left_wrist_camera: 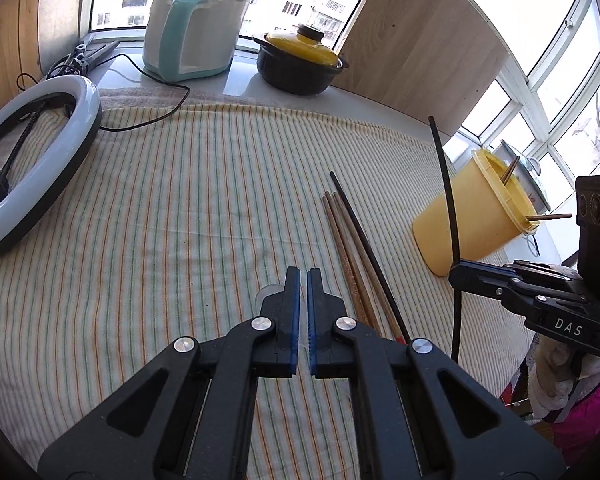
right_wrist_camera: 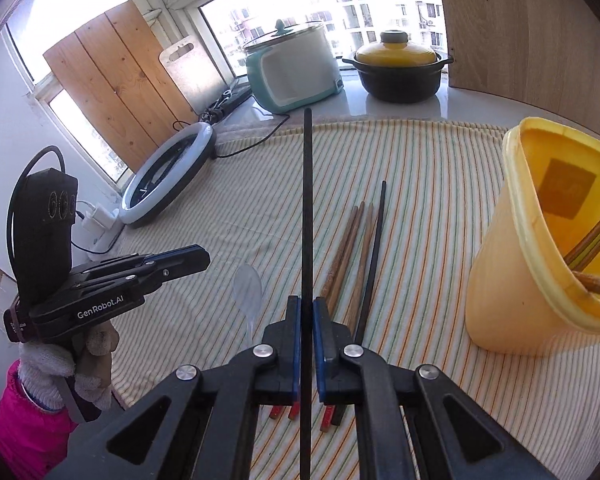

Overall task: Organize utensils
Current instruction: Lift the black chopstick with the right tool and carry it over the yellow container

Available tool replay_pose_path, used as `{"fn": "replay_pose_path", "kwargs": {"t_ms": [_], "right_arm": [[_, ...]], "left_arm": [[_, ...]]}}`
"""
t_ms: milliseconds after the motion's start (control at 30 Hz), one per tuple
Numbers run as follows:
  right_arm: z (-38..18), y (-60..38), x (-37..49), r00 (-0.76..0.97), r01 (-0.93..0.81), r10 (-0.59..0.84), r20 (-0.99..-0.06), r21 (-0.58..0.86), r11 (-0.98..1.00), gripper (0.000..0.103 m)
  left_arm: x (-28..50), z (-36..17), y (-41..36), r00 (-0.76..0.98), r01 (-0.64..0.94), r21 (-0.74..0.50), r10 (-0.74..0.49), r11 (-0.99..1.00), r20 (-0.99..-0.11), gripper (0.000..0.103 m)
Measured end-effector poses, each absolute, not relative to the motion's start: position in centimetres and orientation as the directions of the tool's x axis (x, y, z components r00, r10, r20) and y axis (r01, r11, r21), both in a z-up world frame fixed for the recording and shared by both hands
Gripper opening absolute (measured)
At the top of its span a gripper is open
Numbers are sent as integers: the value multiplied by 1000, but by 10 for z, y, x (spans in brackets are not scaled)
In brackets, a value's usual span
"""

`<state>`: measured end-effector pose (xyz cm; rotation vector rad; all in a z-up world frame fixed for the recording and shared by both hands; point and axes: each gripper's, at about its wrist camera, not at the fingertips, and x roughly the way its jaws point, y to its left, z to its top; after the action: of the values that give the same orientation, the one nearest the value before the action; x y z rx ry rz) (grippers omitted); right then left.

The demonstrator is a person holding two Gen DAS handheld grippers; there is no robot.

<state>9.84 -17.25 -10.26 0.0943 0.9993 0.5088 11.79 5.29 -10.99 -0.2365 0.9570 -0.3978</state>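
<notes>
My right gripper point(right_wrist_camera: 307, 304) is shut on a black chopstick point(right_wrist_camera: 307, 208) and holds it above the striped cloth; it also shows in the left wrist view point(left_wrist_camera: 447, 184), pinched by the right gripper point(left_wrist_camera: 458, 270). Three brown chopsticks point(right_wrist_camera: 350, 252) and another black chopstick point(right_wrist_camera: 374, 256) lie together on the cloth. A yellow plastic cup point(right_wrist_camera: 540, 248) at the right holds brown chopsticks point(right_wrist_camera: 592, 240). My left gripper point(left_wrist_camera: 303, 276) is shut and empty, hovering over a clear plastic spoon point(right_wrist_camera: 247, 290).
A ring light point(left_wrist_camera: 36, 160) lies at the left on the striped cloth point(left_wrist_camera: 200, 200). A teal and white cooker point(left_wrist_camera: 192, 32) and a black pot with a yellow lid point(left_wrist_camera: 300, 60) stand at the back by the window. A wooden panel point(left_wrist_camera: 420, 48) stands behind the cup.
</notes>
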Motion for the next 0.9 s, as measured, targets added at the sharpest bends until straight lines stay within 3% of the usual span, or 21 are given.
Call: {"fn": "replay_pose_path", "kwargs": {"t_ms": [267, 333, 367, 400, 667, 767, 900], "right_arm": [[-88, -181, 88, 478, -376, 449, -755, 285, 881, 3], [-90, -182, 86, 474, -380, 454, -755, 289, 879, 3], [-91, -182, 86, 470, -381, 456, -755, 293, 877, 3], [-92, -182, 86, 466, -381, 460, -756, 298, 875, 3], [-91, -185, 85, 469, -378, 464, -751, 304, 874, 3], [-88, -188, 85, 477, -376, 464, -746, 304, 876, 3], [-85, -190, 86, 487, -373, 466, -738, 307, 876, 3]], "left_arm": [[130, -134, 60, 418, 139, -354, -378, 925, -826, 2], [137, -146, 65, 381, 107, -385, -395, 917, -836, 16], [141, -151, 66, 358, 94, -401, -407, 911, -840, 34], [145, -156, 66, 339, 90, -423, -427, 902, -838, 41], [149, -176, 51, 364, 125, -416, -432, 901, -825, 39], [145, -179, 43, 357, 158, -409, -438, 899, -825, 4], [142, -174, 39, 387, 162, -413, -443, 896, -809, 3]]}}
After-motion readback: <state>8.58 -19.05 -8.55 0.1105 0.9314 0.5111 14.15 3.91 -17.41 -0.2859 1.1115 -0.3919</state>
